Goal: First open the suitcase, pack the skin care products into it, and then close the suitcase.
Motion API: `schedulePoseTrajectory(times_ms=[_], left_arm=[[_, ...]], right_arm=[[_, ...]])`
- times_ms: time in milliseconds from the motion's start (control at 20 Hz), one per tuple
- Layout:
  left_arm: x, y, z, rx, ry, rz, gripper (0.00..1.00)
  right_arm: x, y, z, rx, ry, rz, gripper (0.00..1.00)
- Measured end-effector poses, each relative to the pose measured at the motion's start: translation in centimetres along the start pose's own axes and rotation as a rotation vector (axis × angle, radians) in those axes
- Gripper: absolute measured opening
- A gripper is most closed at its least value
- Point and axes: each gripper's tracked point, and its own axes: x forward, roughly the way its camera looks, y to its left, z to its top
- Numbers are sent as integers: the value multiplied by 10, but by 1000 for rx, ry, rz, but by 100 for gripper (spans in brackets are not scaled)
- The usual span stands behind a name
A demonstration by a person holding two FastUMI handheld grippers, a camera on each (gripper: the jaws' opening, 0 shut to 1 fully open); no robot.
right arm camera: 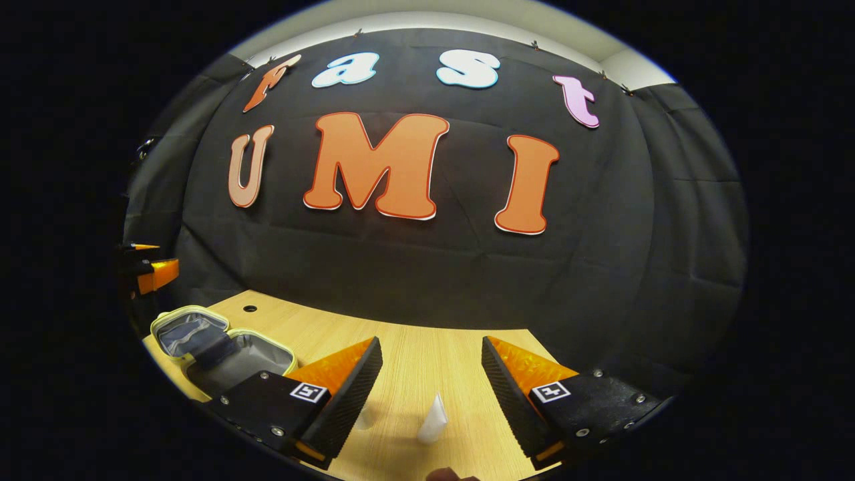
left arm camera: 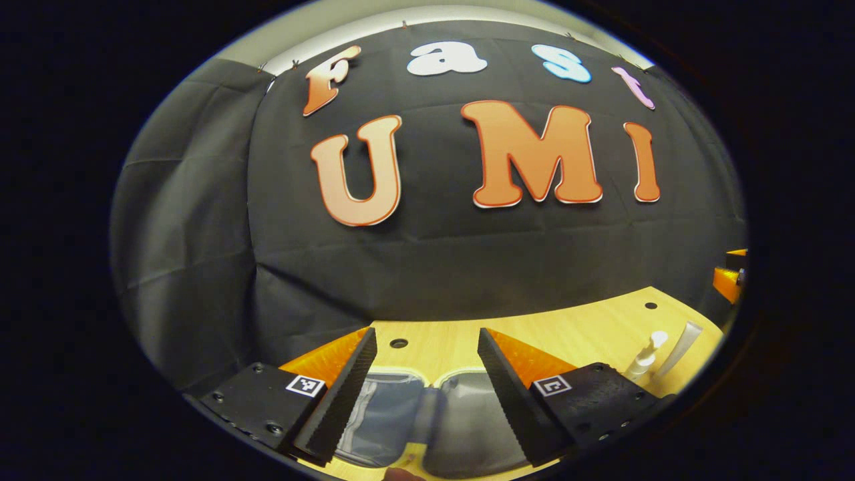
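The small suitcase point(left arm camera: 461, 421) lies open on the wooden table, its two grey-lined halves side by side under a pale yellow rim. My left gripper point(left arm camera: 426, 334) hovers open just above it, nothing between its fingers. To its right stand a white pump bottle point(left arm camera: 646, 357) and a pale tube point(left arm camera: 682, 342). In the right gripper view the open suitcase point(right arm camera: 220, 347) sits at the left. My right gripper point(right arm camera: 431, 342) is open over the table, with the white tube point(right arm camera: 433, 417) low between its fingers, apart from both. The bottle point(right arm camera: 365, 419) peeks out by the left finger.
The wooden table point(left arm camera: 568, 327) has round holes in its top and ends at the black cloth wall behind. The other gripper point(left arm camera: 729, 277) shows at the right edge of the left gripper view, and at the left edge point(right arm camera: 150, 270) of the right gripper view.
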Motion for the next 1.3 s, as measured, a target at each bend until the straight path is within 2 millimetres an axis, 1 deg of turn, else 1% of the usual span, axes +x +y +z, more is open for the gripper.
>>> schedulePoseTrajectory(times_ms=[100,200,400,550,600,850,1050,1150,1250,1300], left_arm=[[-5,-29,10,0,-27,-28,98],[-6,-57,11,3,-34,-68,97],[-14,-124,-2,10,-3,-169,98],[-23,-172,-23,12,23,-245,98],[-24,-186,-33,16,33,-270,98],[-25,-248,-80,29,83,-368,98],[-20,-295,-124,61,132,-438,98],[-11,-314,-144,63,171,-463,98],[-1,-335,-164,50,207,-489,98],[4,-342,-174,40,221,-492,98]], right_arm=[[1,-3,-1,0,-18,30,96],[4,-12,-12,1,0,39,96],[6,-18,-32,3,39,65,95],[2,-21,-50,-7,69,91,96],[2,-21,-55,-10,73,103,96],[-2,-24,-88,-16,107,124,96],[-4,-26,-115,-28,150,129,96],[-5,-28,-124,-31,168,129,96],[-4,-30,-130,-37,179,129,96],[-3,-30,-131,-41,182,126,96]])
